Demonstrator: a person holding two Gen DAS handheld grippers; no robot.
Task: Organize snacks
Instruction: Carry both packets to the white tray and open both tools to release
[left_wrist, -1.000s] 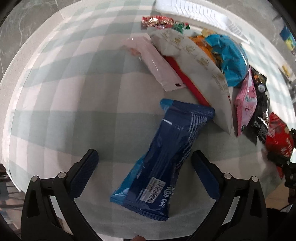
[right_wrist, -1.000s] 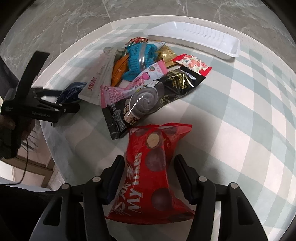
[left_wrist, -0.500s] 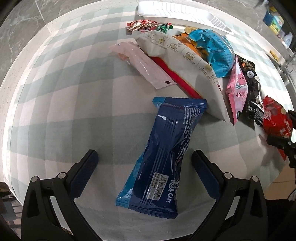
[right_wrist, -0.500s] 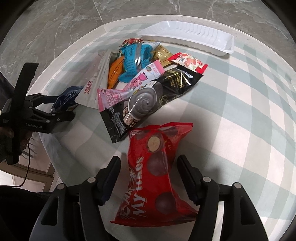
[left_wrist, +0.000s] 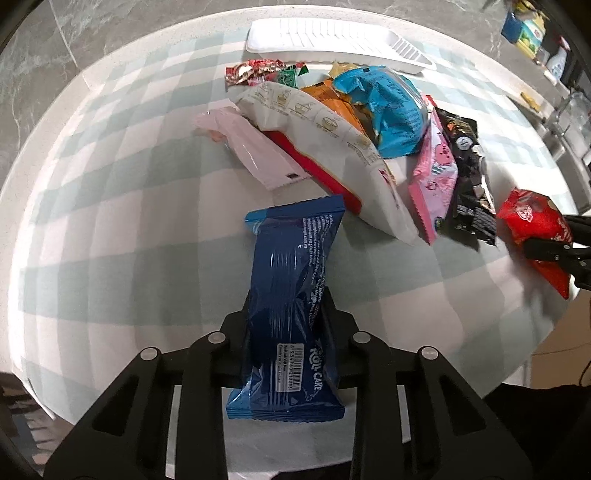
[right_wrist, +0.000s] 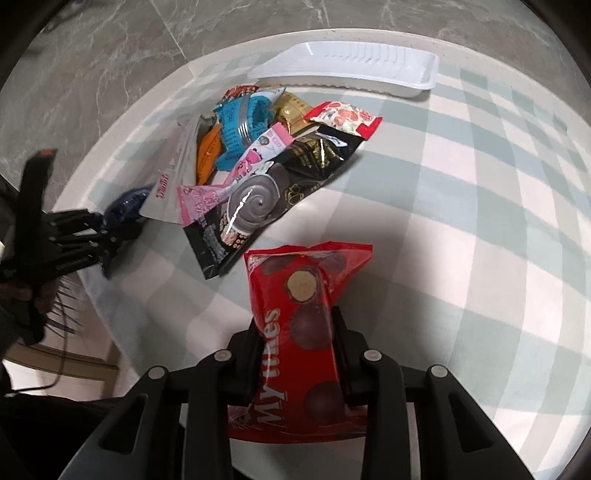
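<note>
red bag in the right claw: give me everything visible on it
The red bag is a glossy plastic pouch printed with dark chocolate balls, one cut open to a pale centre, and white lettering along its length. It lies lengthwise between the right claw's fingers, which are closing and pinching its middle so the film creases. Its far end points toward the snack pile without touching it. It shows as unopened. The left wrist view shows it at the table's edge.

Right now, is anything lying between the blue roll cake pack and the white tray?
Yes. The snack pile lies between the blue roll cake pack, on which the left gripper is closing, and the white tray at the table's far edge.
</note>
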